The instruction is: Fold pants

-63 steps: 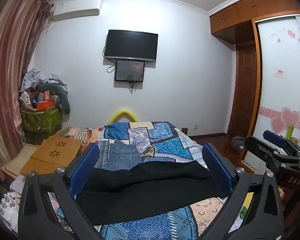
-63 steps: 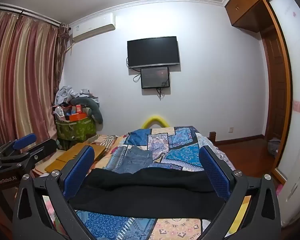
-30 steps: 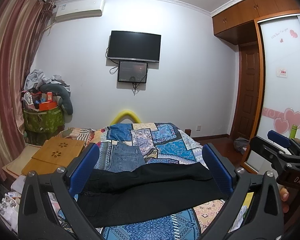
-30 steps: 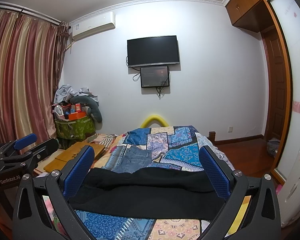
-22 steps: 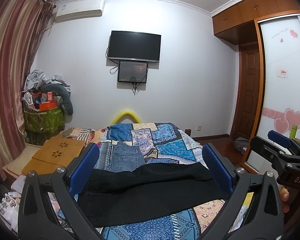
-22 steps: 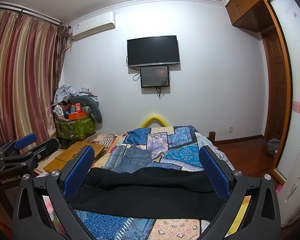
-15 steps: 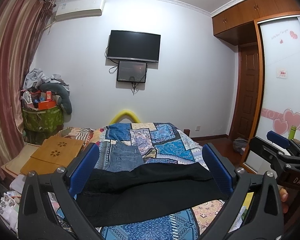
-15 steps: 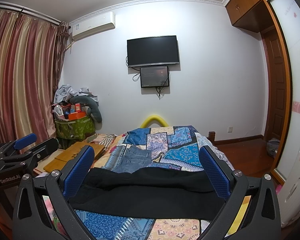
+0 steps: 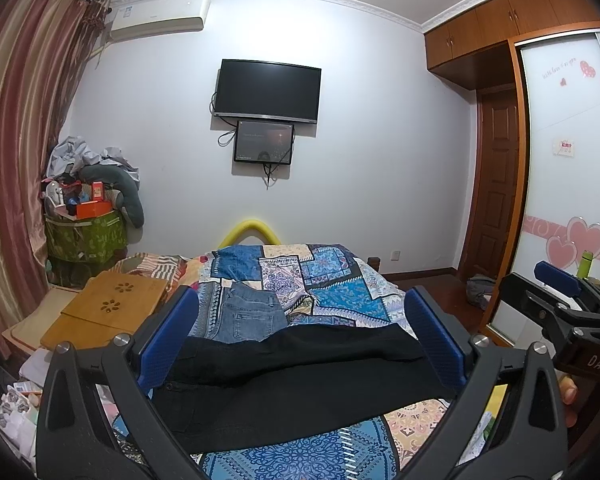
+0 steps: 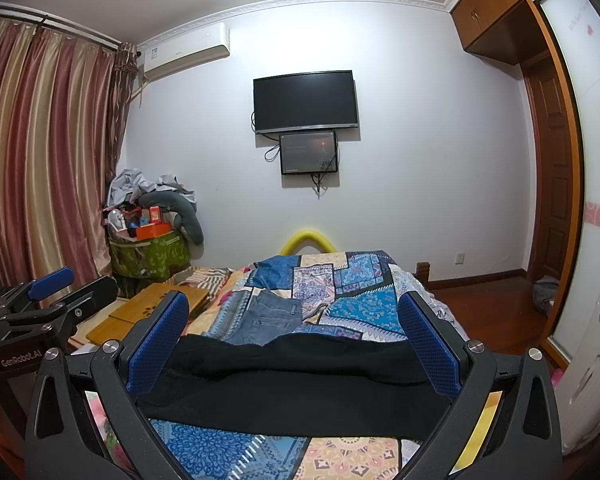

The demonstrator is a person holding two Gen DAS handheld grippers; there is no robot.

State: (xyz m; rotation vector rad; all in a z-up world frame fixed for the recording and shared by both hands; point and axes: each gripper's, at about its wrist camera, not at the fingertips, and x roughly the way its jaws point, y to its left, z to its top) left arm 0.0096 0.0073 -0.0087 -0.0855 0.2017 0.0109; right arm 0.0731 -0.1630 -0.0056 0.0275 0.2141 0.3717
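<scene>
Left wrist view: my left claw (image 9: 302, 340) spread wide, empty, above long black fabric pants (image 9: 300, 376) lying crosswise on patchwork-quilted bed (image 9: 340, 292); folded blue denim jeans (image 9: 246, 316) just beyond.

Right wrist view: my right claw (image 10: 294, 344) likewise spread, holding nothing. Black pants look unfolded; I judge all folding remains.

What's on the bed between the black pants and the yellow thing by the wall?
Folded blue jeans on the patchwork quilt, beyond the black pants; both views show it.
</scene>
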